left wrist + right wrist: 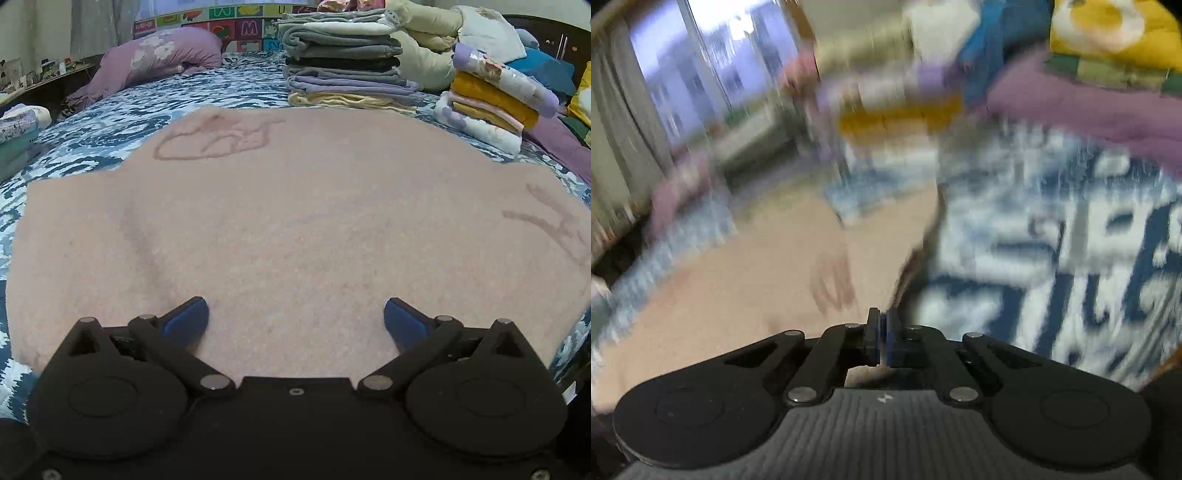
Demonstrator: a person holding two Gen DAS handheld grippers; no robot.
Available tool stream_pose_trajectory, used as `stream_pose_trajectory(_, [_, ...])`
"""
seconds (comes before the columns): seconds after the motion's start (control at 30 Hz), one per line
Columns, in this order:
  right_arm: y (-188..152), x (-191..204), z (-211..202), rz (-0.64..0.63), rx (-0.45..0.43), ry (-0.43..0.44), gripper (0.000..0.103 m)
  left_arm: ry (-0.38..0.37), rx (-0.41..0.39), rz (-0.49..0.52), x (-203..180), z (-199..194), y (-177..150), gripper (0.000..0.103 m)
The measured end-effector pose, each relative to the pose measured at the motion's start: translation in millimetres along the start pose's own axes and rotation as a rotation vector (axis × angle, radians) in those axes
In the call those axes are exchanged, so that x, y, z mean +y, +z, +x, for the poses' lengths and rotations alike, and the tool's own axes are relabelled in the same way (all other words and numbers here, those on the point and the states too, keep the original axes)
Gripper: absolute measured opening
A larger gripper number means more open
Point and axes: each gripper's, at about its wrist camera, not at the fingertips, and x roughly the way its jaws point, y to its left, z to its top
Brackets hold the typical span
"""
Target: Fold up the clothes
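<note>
Your right hand-held gripper (882, 332) has its blue pads pinched together right at the near edge of the pale pink fleecy garment (295, 221). The right wrist view is badly smeared, so I can't tell for sure whether any fabric is actually caught between the pads or whether they just met beside the hem. Your left hand-held gripper (296, 317) is wide open, hovering low over the near part of the same garment with nothing between its pads.

What I'd worry about: if the right one only nipped a sliver of the edge, or nothing at all, the fleece will probably slip out the moment you lift, and the fold comes out lopsided. Dragging with one corner only could also bunch the whole thing up on the blue and white patterned bedspread (110, 122).

The garment itself lies spread out mostly flat across the bed, filling the middle of the left view, with a faint reddish outline drawing near its far left and another at the right edge. A soft ridge runs down the left part. Folded stacks of clothes (343, 59) sit beyond it at the far side.
</note>
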Motion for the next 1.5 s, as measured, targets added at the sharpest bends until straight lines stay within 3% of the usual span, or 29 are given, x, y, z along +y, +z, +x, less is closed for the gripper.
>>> stream_pose_trajectory(0.03, [-3.6,-6.0,11.5,0.024,0.065,-0.011,0.004,0.001,0.001,0.001,-0.7,-0.3,0.0,0.103])
stream_pose_trajectory(0.13, [2.9,-9.5,2.1,0.053,0.030,-0.010,0.019,-0.002,0.000,0.002,-0.8,-1.0,0.1,0.103])
stream_pose_trajectory(0.17, [3.0,-9.9,-1.0,0.059,0.017,-0.007,0.036,-0.003,0.000,0.002,-0.3,-1.1,0.3,0.103])
stream_pose_trajectory(0.2, [2.3,-10.1,-2.5,0.063,0.012,0.005,0.045,-0.003,-0.001,0.004,-0.4,-1.6,0.6,0.103])
stream_pose_trajectory(0.37, [2.0,-11.9,-1.8,0.086,0.013,0.045,0.046,-0.057,-0.034,0.011,-5.2,-12.1,4.8,0.103])
stream_pose_trajectory(0.53, [-5.1,-18.3,2.0,0.150,0.055,0.106,0.049,-0.095,-0.014,0.022,-13.5,-8.8,3.2,0.102])
stream_pose_trajectory(0.83, [-13.1,-18.0,2.0,0.163,0.069,0.161,0.049,-0.147,0.161,0.049,-26.0,-10.3,27.5,0.102])
stream_pose_trajectory(1.07, [-12.8,-14.2,7.2,0.127,0.069,0.178,0.051,-0.079,0.238,0.085,-46.2,-1.2,33.7,0.102])
stream_pose_trajectory(1.5, [-13.5,-19.4,5.5,0.133,0.076,0.223,0.051,-0.090,0.246,0.134,-80.6,-1.3,53.3,0.103])
